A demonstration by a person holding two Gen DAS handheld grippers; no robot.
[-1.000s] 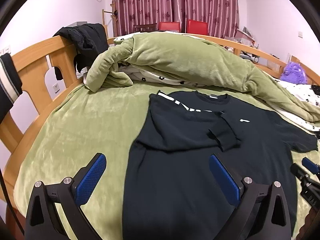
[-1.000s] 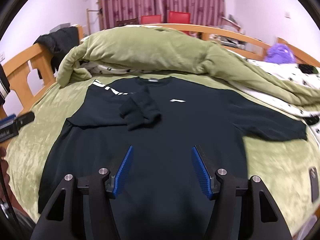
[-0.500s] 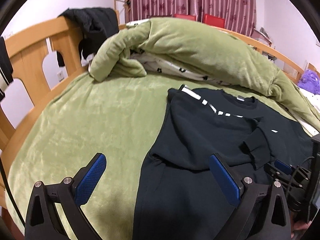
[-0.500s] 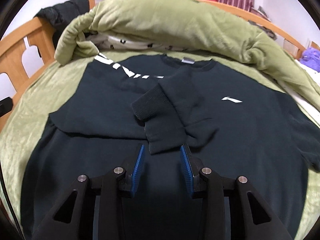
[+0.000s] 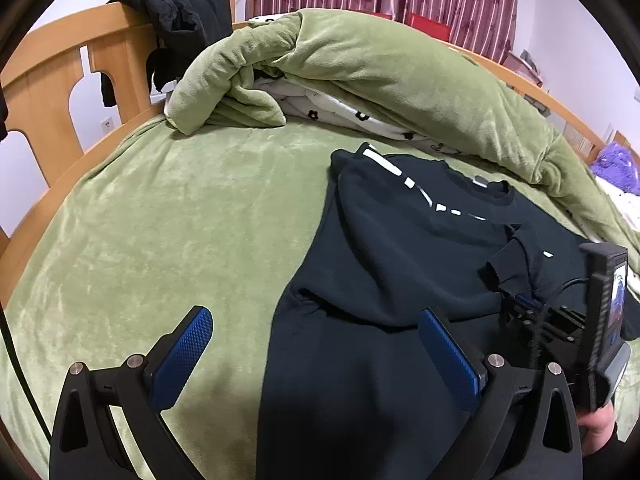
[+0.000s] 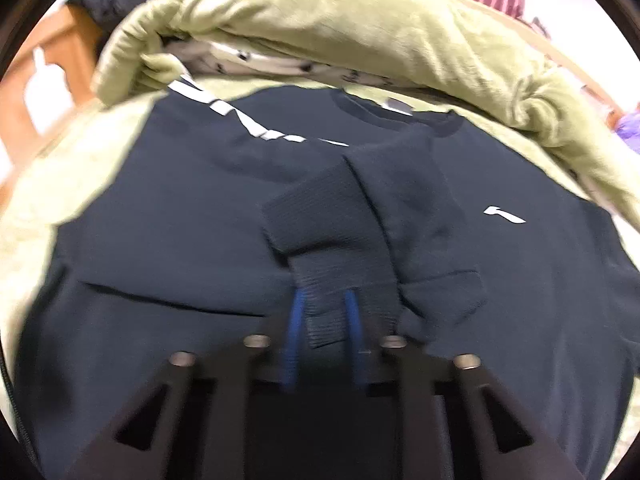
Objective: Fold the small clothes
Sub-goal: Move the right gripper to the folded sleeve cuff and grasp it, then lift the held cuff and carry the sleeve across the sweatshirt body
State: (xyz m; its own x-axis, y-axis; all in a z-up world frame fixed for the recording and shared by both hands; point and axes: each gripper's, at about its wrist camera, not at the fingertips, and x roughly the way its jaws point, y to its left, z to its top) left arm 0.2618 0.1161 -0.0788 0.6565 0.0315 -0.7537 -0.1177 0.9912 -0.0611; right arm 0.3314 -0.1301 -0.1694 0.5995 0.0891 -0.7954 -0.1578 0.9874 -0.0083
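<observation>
In the left wrist view, the left gripper (image 5: 316, 354) is hovering low over the near edge of the black sweatshirt (image 5: 380, 280), its blue fingers (image 5: 182, 354) spread wide and holding nothing; one finger is sitting above the green bedsheet (image 5: 160, 220), the other above the dark cloth. The sweatshirt is lying flat on the bed, with one sleeve already folded across the chest, below the heaped green duvet (image 5: 400, 76). A second ago this view took in the whole garment; now it is looking from further to the left, and the right gripper (image 5: 528, 304) is showing at the right edge, reaching into the folded sleeve. In the right wrist view (blurred by motion), the right gripper (image 6: 324, 320) is closing narrow around the ribbed cuff (image 6: 328, 248) of that sleeve, where half a second ago the fingers were standing wider and just short of it. The cuff is sitting between the fingers (image 6: 298, 320), so the grasp looks made or nearly made, which suggests the sleeve is about to be repositioned or straightened before the next fold of the body.
</observation>
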